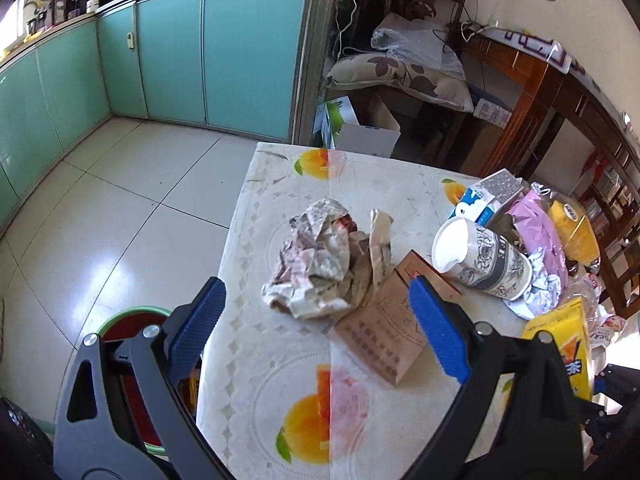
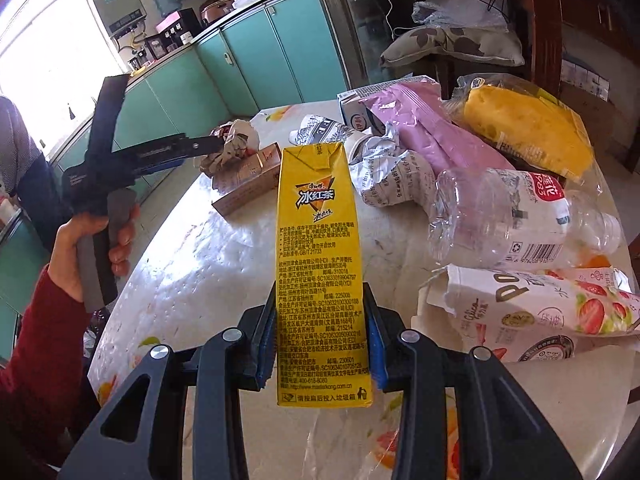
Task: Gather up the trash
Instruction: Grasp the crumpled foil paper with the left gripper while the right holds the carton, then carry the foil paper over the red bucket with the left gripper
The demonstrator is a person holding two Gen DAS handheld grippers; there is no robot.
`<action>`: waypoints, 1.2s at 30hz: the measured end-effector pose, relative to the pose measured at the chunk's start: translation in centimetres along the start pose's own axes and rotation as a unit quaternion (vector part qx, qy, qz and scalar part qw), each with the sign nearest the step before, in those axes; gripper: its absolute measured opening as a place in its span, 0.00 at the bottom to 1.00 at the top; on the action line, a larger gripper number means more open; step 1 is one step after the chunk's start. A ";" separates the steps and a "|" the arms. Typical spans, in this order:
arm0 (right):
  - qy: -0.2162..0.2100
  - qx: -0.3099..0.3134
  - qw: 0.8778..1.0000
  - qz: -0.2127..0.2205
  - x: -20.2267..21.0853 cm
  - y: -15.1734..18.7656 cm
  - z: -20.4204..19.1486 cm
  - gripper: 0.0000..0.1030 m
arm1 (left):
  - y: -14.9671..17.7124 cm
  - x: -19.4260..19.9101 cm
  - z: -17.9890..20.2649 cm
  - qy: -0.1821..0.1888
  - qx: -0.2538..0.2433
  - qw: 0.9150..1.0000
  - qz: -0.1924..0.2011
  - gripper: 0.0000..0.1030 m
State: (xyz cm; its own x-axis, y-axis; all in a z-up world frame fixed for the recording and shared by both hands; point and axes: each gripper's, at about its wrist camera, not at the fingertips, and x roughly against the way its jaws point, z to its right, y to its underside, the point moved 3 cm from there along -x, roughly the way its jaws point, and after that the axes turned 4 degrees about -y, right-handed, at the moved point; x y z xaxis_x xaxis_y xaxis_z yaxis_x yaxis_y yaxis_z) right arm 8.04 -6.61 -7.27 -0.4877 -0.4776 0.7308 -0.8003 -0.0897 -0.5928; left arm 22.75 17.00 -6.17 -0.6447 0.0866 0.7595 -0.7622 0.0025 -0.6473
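My right gripper is shut on an upright yellow iced-tea carton, which also shows at the right edge of the left wrist view as the carton. My left gripper hangs open over the table's near-left part. Between and beyond its blue pads lie a crumpled paper wad and a flat brown box. In the right wrist view a hand holds the left gripper just left of the wad. A printed paper cup lies on its side.
The table has a fruit-print cloth. A clear plastic bottle, a pink wrapper, a yellow bag and a strawberry packet crowd its right side. A green bin with a red liner stands on the floor at left.
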 end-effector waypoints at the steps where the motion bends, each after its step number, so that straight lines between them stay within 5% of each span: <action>1: -0.002 0.000 1.000 0.000 -0.1 0.0 0.1 0.35 | -0.3 -0.7 0.5 -0.001 -0.008 1.000 -0.006 0.89; 5: 0.008 -0.002 1.000 -0.001 -0.1 0.4 0.3 0.44 | -1.0 -2.8 1.2 -0.012 -0.011 1.000 -0.017 0.87; 12: 0.002 -0.009 1.000 0.015 0.9 0.3 0.4 0.53 | -1.0 -3.7 0.4 0.005 0.026 0.999 -0.027 0.55; 17: 0.013 0.007 1.000 0.005 0.4 0.3 -0.3 0.53 | -0.9 -2.2 0.5 0.001 0.025 1.000 -0.008 0.45; 27: 0.046 0.011 0.999 -0.003 -1.6 0.4 -0.9 0.53 | 1.4 5.8 -1.2 -0.015 0.015 0.998 0.060 0.42; 30: 0.070 0.027 0.997 -0.011 -2.3 0.9 -1.3 0.37 | 2.9 8.1 -2.0 -0.039 0.013 0.995 0.089 0.43; 36: 0.116 0.054 0.991 0.025 -1.6 0.8 -2.5 0.35 | 5.0 9.2 -3.9 -0.041 0.025 0.994 0.094 0.43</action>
State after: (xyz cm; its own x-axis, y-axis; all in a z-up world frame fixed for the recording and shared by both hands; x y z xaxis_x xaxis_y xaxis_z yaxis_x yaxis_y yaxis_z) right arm 7.36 -3.72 -8.08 -0.6026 -0.2702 0.7509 -0.7380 -0.1694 -0.6532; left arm 13.21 21.69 -2.62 -0.7771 -0.0002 0.6293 -0.6283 -0.0568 -0.7759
